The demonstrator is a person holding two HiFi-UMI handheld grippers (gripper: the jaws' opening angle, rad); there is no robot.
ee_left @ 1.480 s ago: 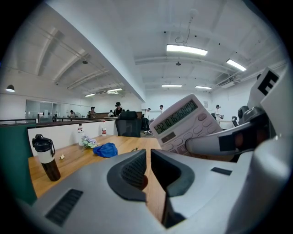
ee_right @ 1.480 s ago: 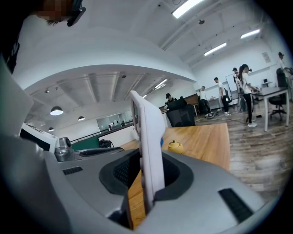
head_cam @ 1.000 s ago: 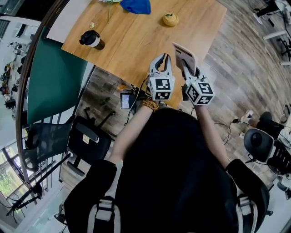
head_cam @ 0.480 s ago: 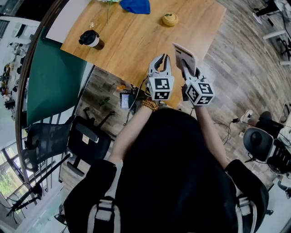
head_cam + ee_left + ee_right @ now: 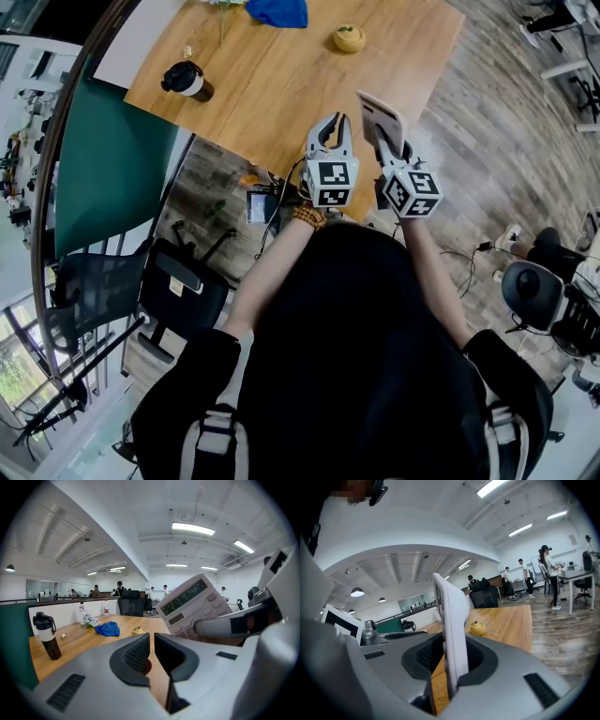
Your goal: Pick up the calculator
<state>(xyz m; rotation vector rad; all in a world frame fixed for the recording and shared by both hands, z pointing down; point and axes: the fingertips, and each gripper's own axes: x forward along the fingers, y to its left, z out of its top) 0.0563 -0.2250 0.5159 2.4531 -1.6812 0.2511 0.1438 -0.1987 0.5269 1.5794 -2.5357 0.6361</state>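
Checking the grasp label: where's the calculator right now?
In the head view the calculator is clamped in the right hand-held gripper, over the near edge of the wooden table, just right of the shut left hand-held gripper.

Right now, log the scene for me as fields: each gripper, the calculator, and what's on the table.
left gripper: jaws shut, nothing between them, beside the right one
right gripper: jaws shut on the calculator's lower end
calculator: lifted off the table, standing nearly upright, display showing digits
table: wooden
on table: dark bottle, blue cloth, small yellow object
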